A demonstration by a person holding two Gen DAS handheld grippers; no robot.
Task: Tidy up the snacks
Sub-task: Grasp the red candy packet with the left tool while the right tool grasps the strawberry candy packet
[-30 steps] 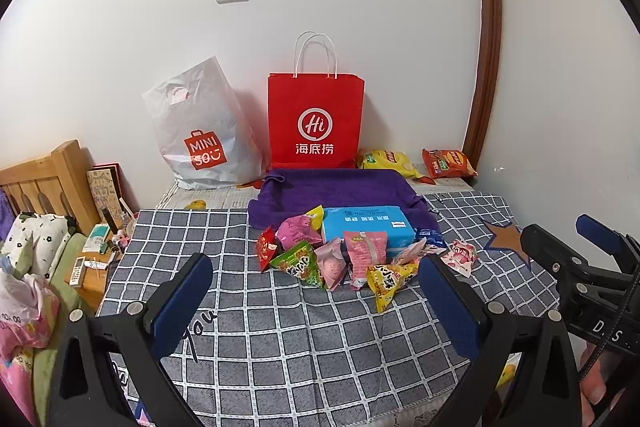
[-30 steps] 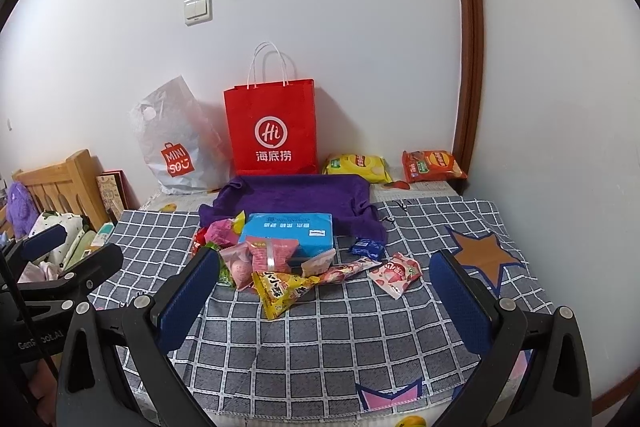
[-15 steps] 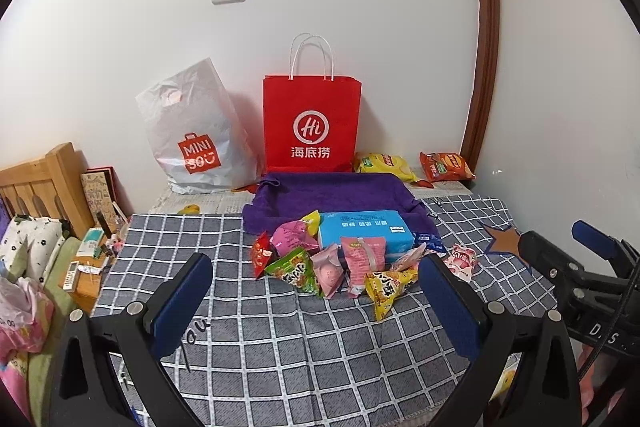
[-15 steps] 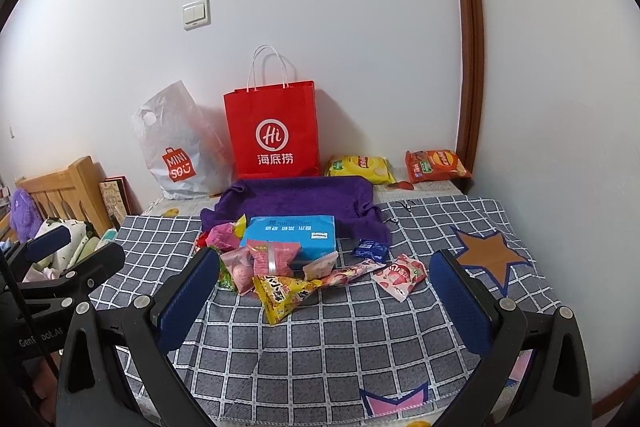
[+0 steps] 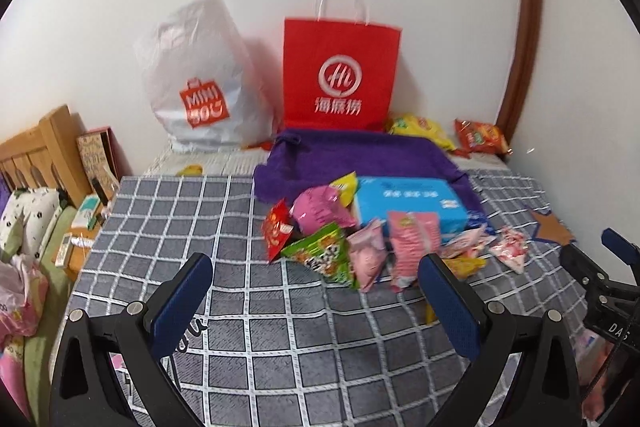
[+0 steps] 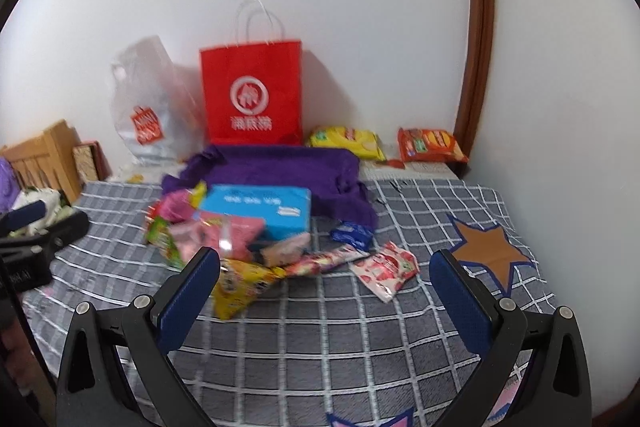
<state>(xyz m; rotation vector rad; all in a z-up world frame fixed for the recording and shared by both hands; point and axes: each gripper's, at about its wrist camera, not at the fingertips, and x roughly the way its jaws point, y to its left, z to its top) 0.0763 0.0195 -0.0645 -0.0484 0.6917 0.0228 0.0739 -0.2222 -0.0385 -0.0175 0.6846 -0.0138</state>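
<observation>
Both grippers have come in closer to the snack pile since a moment ago, so the packets now loom larger in the middle of each view. The grey checked cloth (image 5: 248,307) fills the lower half of both frames, with the white wall behind it. At top centre stands the red paper bag (image 5: 340,75), upright against the wall, and to its left the white plastic bag (image 5: 200,83) leans beside it. A purple towel (image 5: 352,155) lies just below the red bag, and a blue box (image 5: 408,201) rests on its near edge. The left gripper (image 5: 316,303) hovers at the bottom of its frame, its blue-padded fingers (image 5: 182,301) spread wide with nothing between them but cloth. The right gripper (image 6: 324,301) hangs likewise, jaws wide apart and empty; its left finger overlaps the near end of a yellow packet (image 6: 240,283) in the picture, though I cannot tell whether they touch. The snacks sit heaped in the centre, in front of the blue box: a pink puffed bag (image 5: 320,211), a green packet (image 5: 324,253), a small red packet (image 5: 276,229), and pale pink packets (image 5: 412,243). A strawberry-printed packet (image 6: 386,269) lies slightly apart to the right, near a small blue wrapper (image 6: 350,233). Far back at the right, by the wall, lie a yellow chip bag (image 6: 348,141) and an orange chip bag (image 6: 430,145).
</observation>
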